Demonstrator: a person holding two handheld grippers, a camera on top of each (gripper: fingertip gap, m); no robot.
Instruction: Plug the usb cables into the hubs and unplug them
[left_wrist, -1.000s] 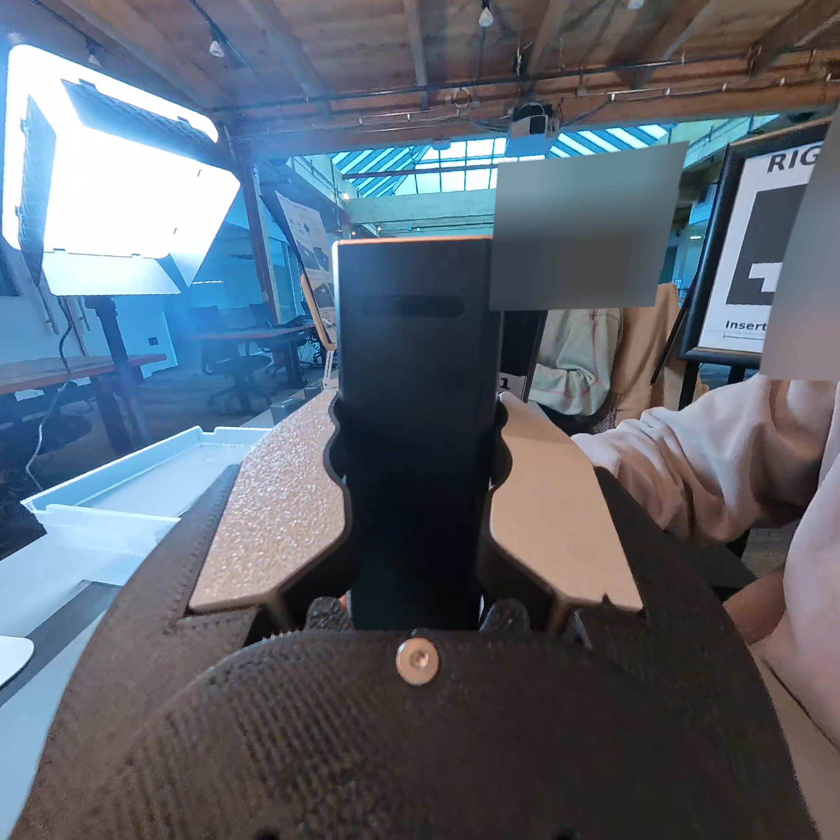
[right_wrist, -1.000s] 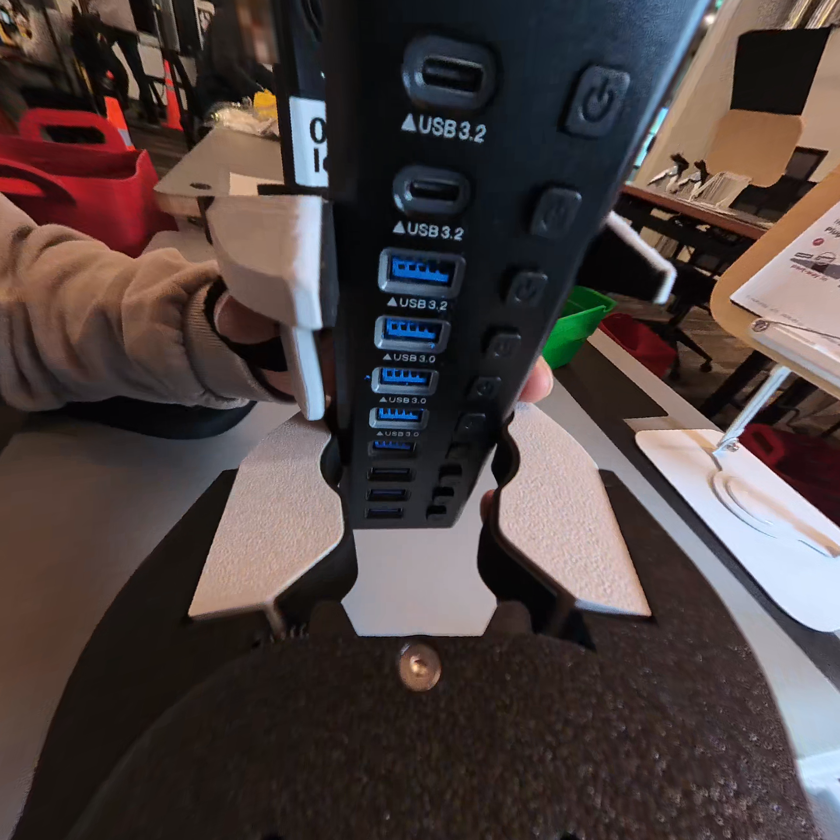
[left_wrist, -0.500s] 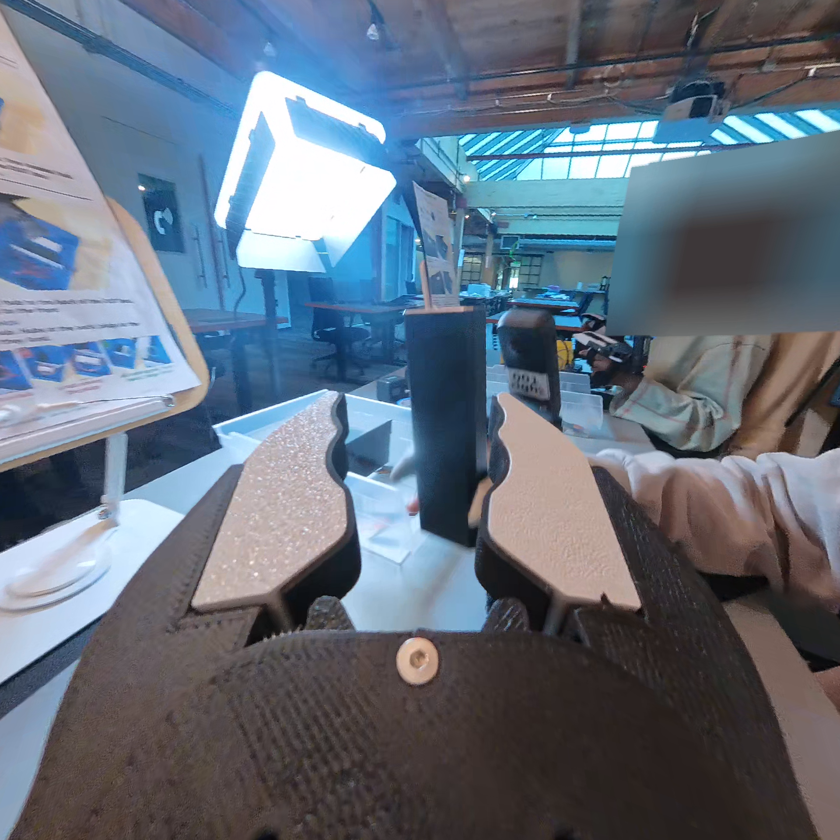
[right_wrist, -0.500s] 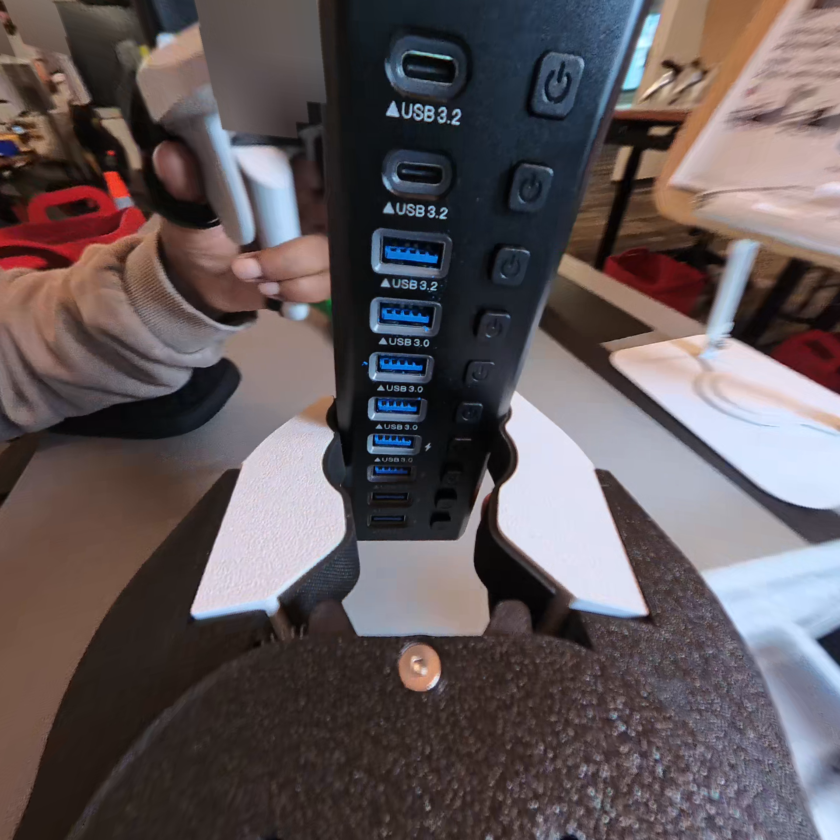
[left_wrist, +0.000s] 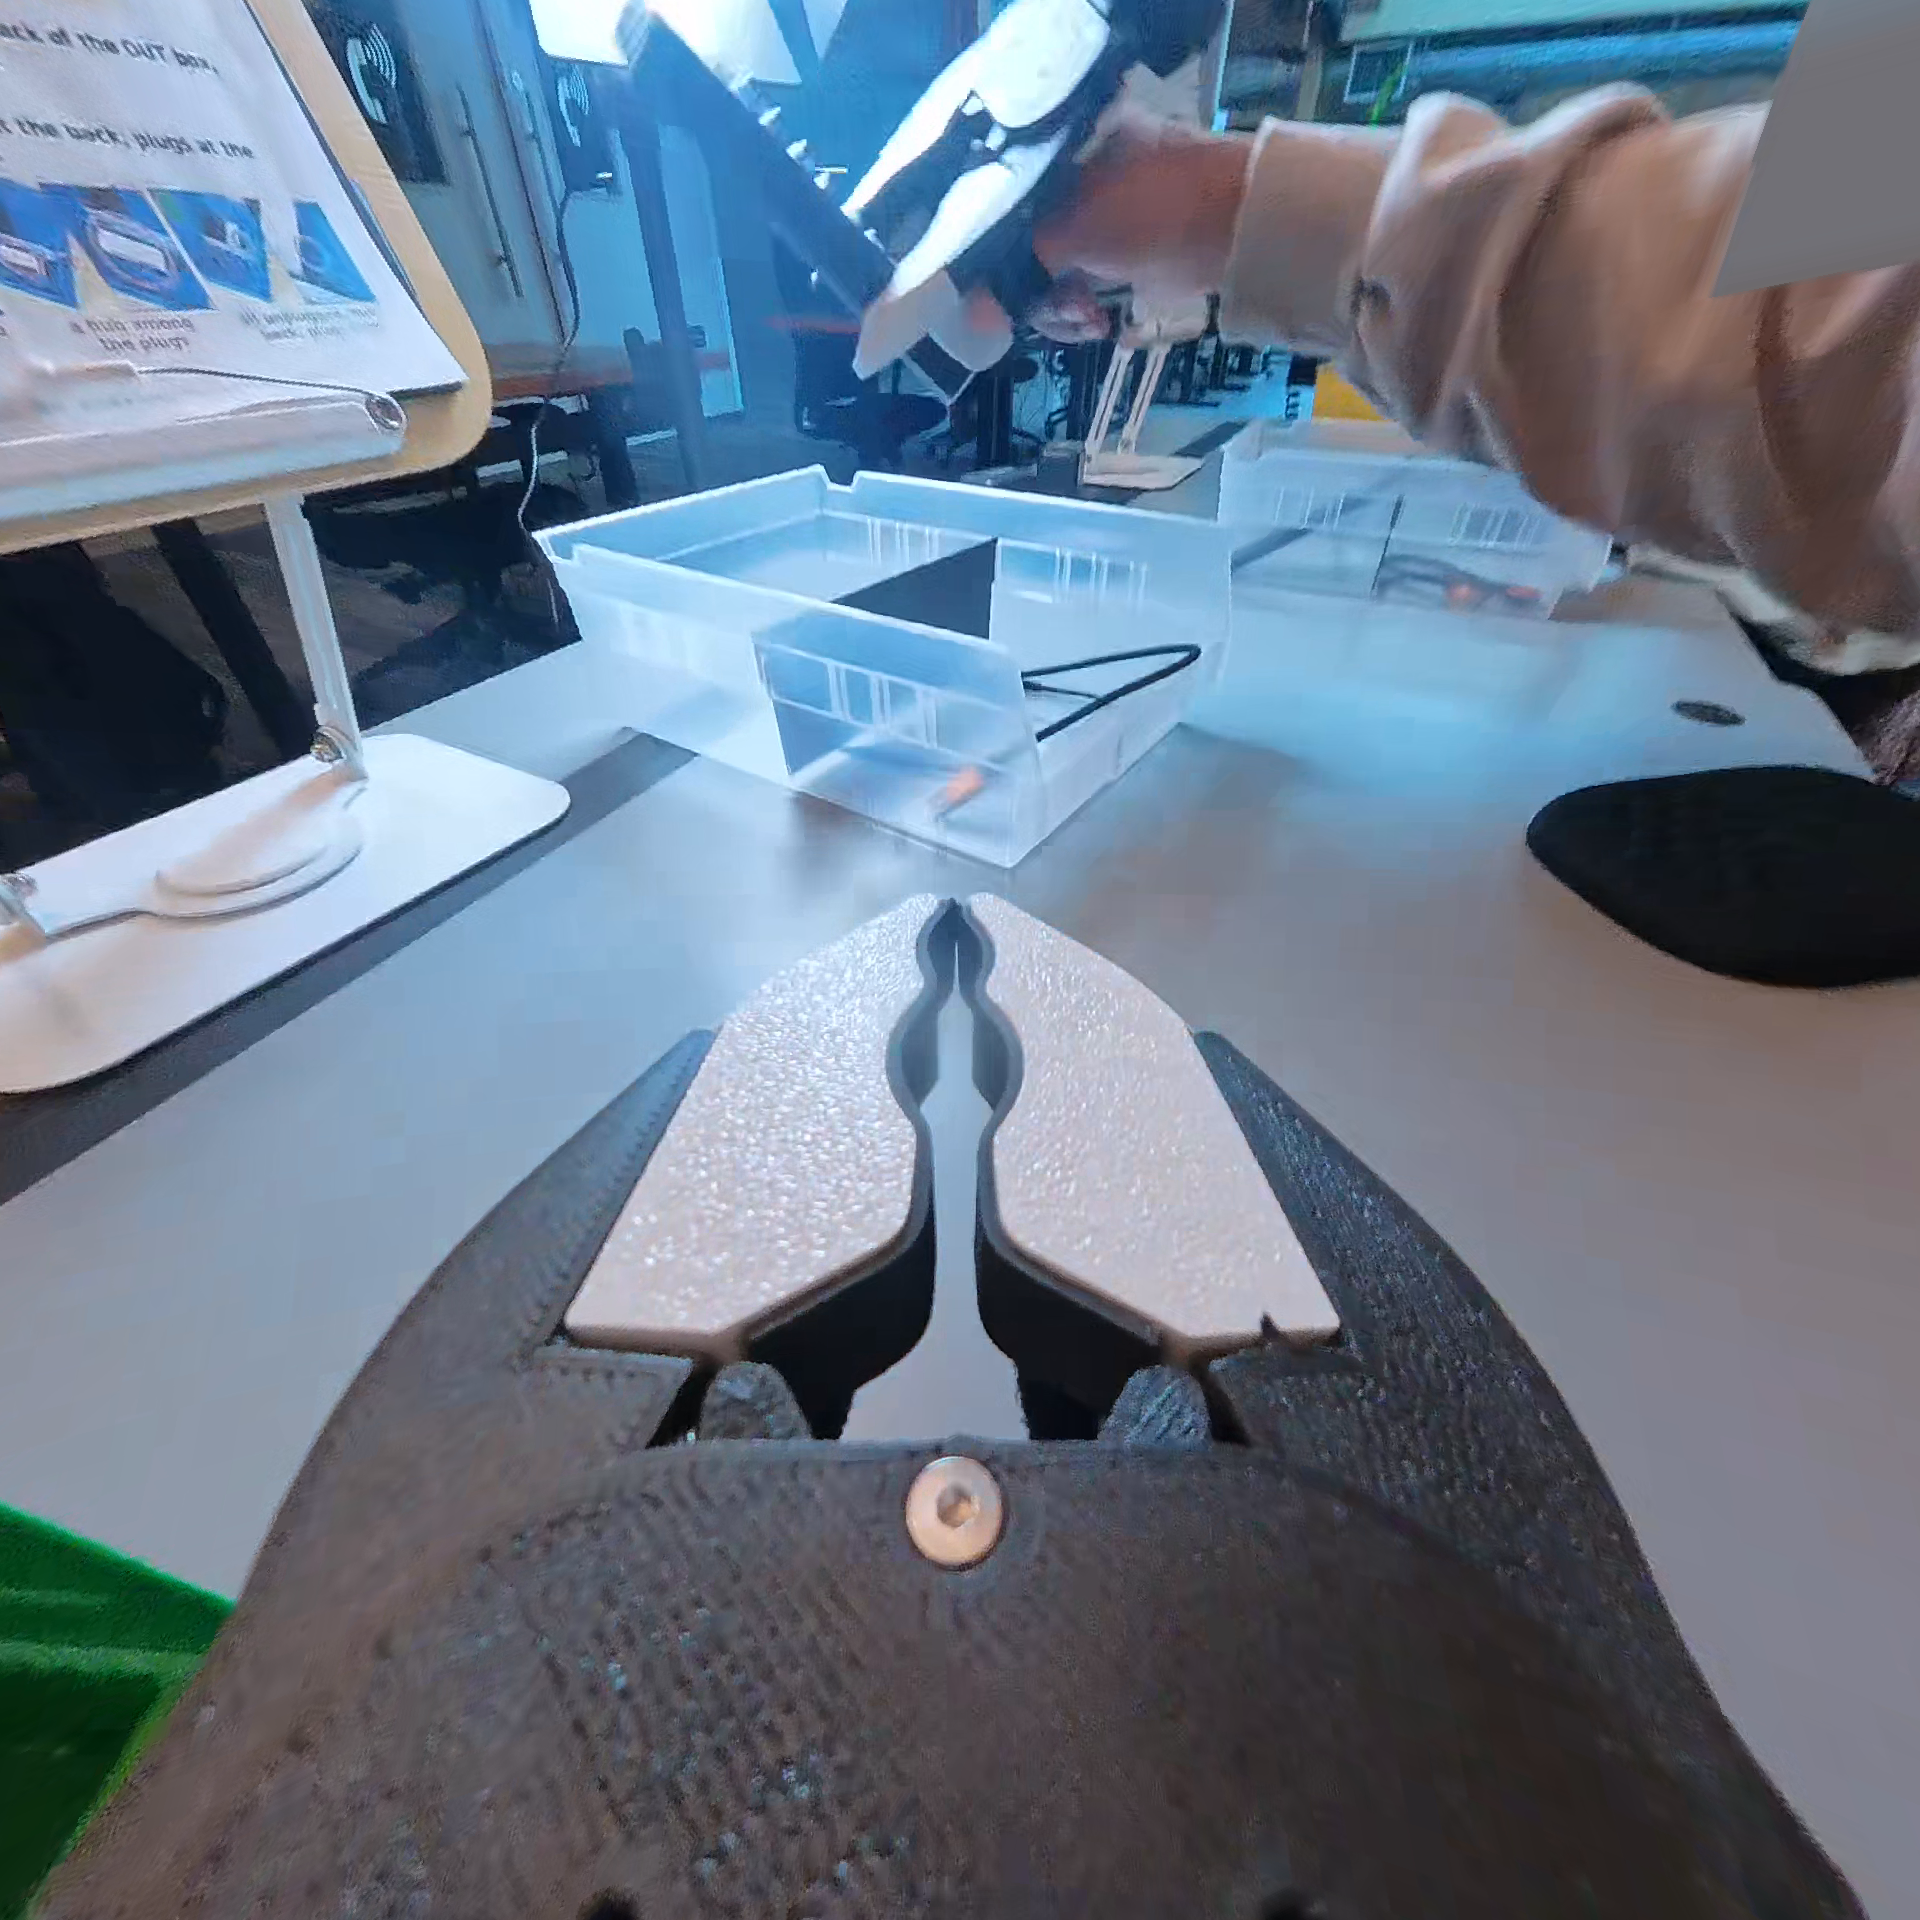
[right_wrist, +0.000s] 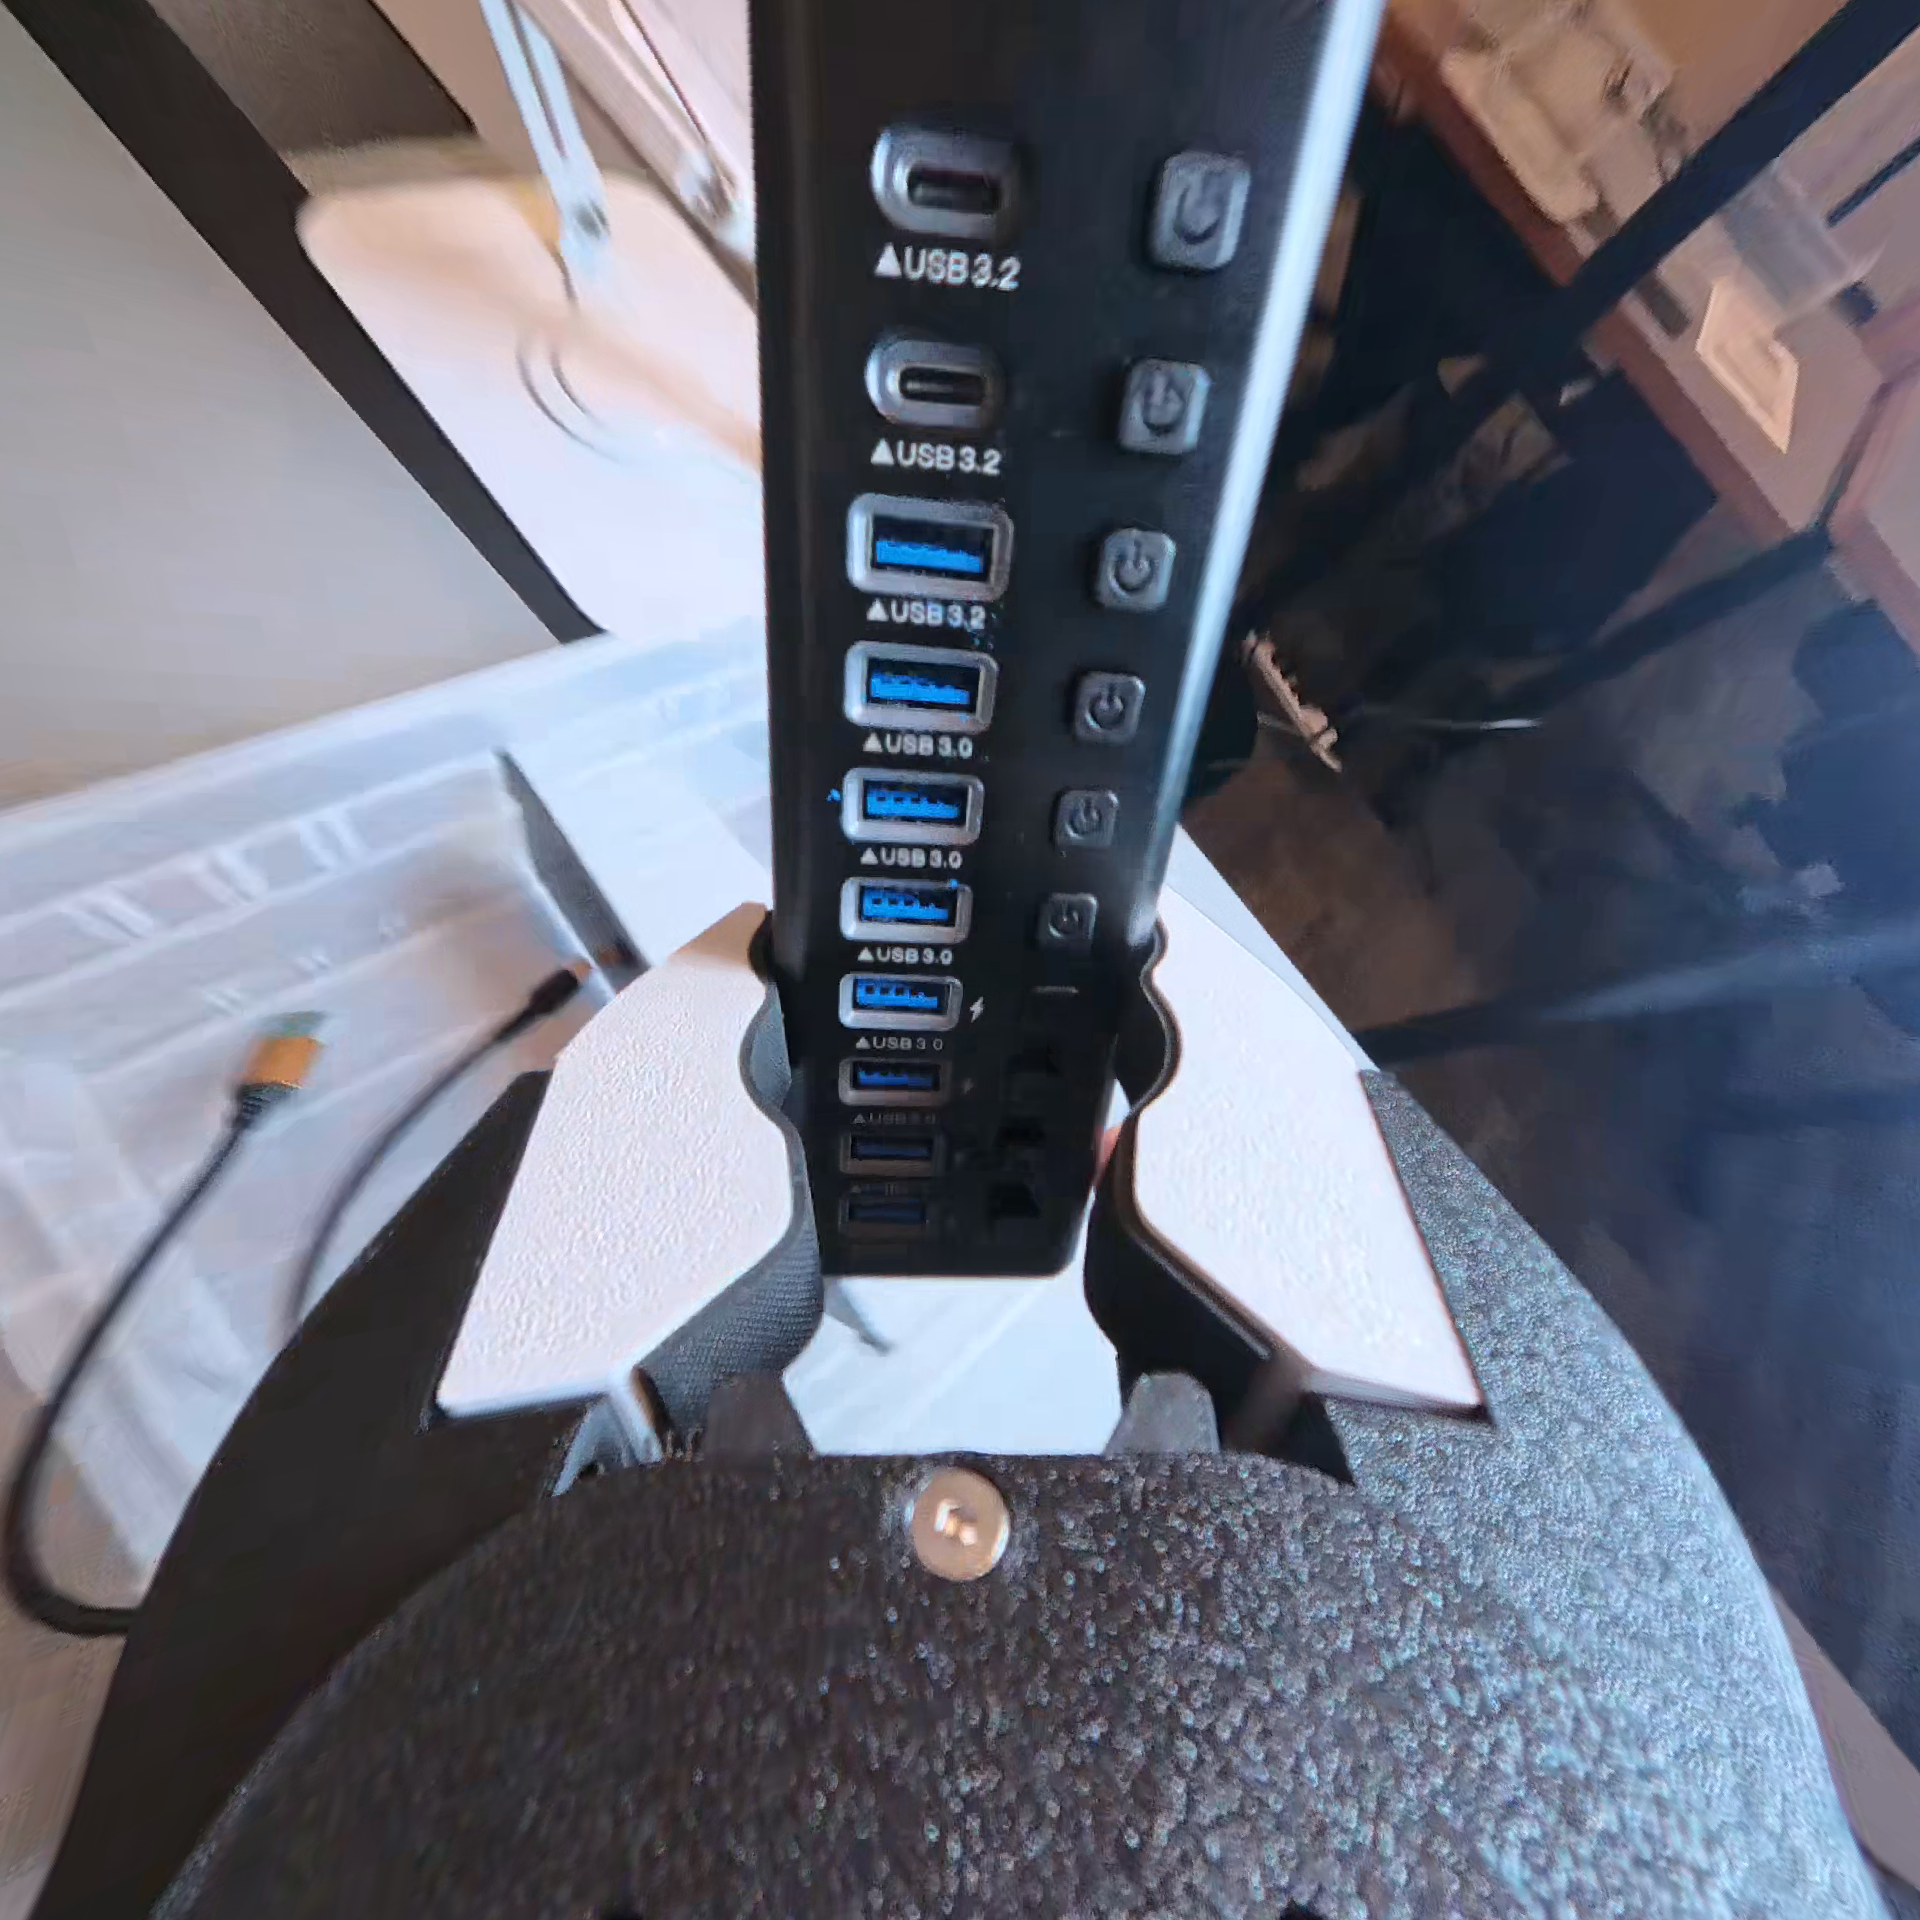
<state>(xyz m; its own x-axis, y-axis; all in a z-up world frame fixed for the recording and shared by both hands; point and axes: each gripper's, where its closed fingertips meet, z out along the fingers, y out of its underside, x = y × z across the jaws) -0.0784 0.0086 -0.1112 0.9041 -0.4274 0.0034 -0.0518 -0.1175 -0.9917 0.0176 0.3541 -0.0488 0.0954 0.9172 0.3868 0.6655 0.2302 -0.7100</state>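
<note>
Your left gripper (left_wrist: 954, 920) is closed on nothing above the table (left_wrist: 1351, 1039). Your right gripper (right_wrist: 961, 940) clamps the hub (right_wrist: 1039, 623) over the bin (right_wrist: 260, 810) holding a cable (right_wrist: 208, 1164).

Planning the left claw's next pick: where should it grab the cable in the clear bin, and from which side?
Go for the orange-collared plug rather than the cord. It is the one rigid part, and it lies flat on the floor of the clear bin beside the slack black cable. Come from above, over the open top, with the left claw opened first.
</note>
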